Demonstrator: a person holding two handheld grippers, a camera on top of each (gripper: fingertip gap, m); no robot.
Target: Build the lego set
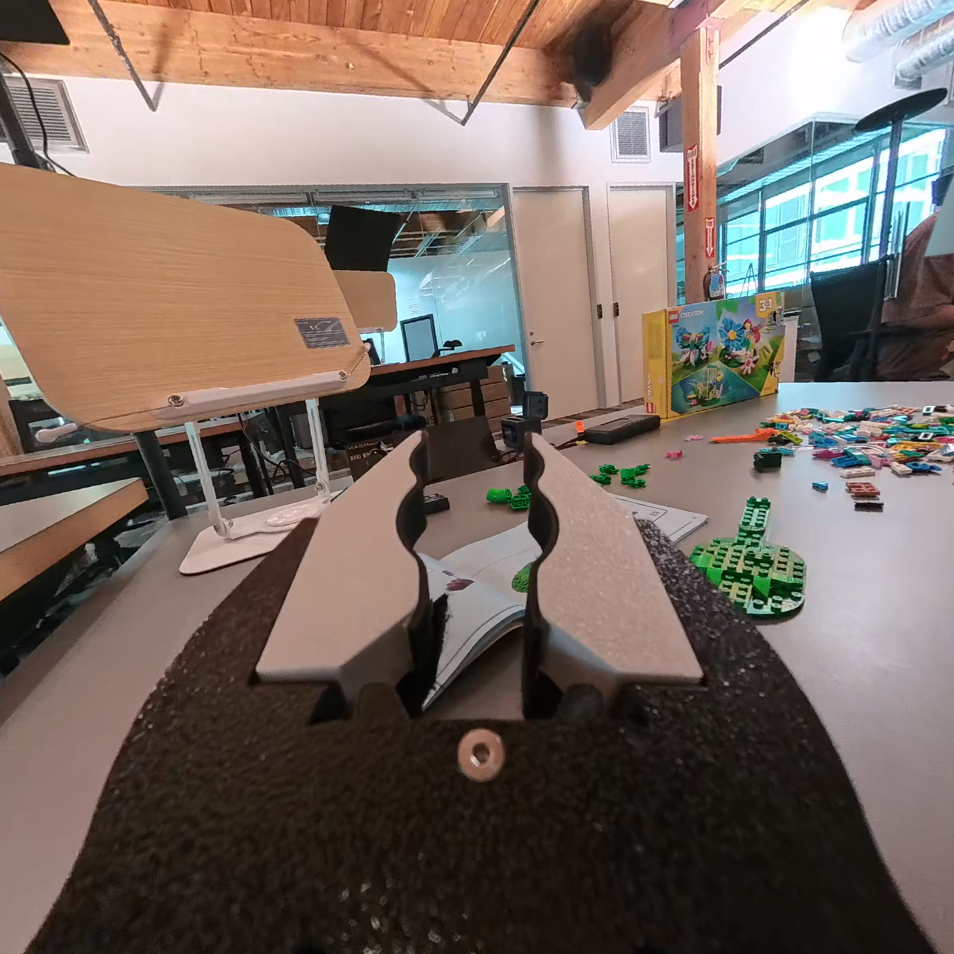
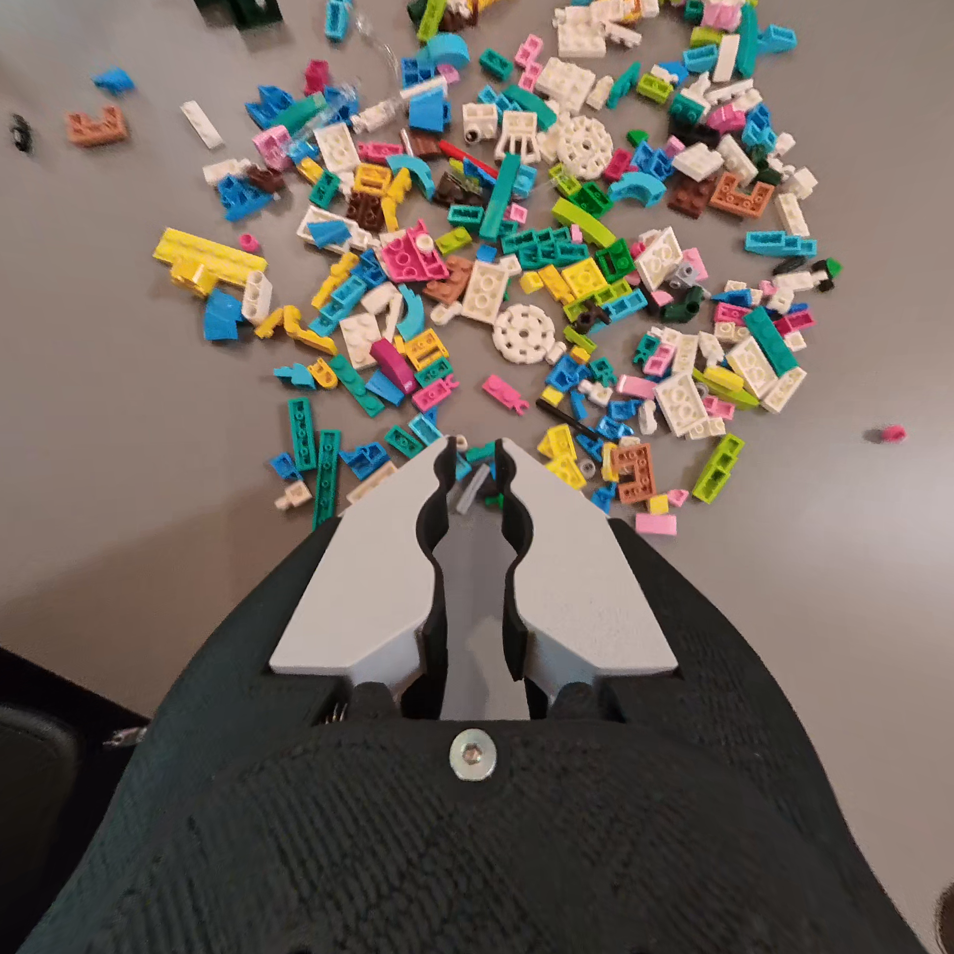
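My left gripper (image 1: 476,444) is open and empty, held low over an open instruction booklet (image 1: 480,593) on the grey table (image 1: 852,722). A partly built green Lego plate assembly (image 1: 748,568) lies to its right. A few loose green pieces (image 1: 622,472) lie beyond the booklet. My right gripper (image 2: 475,444) points down at the near edge of a wide pile of mixed coloured Lego pieces (image 2: 516,232). Its jaws stand a narrow gap apart with nothing gripped. A small grey piece (image 2: 472,488) and a teal one lie on the table below the gap.
A wooden book stand (image 1: 155,309) on a white base stands at the left of the table. The Lego box (image 1: 712,356) stands upright at the far edge, with a black device (image 1: 619,428) near it. The piece pile also shows far right in the left wrist view (image 1: 867,439). Some 60 centimetres of space lies between my two pairs of fingers.
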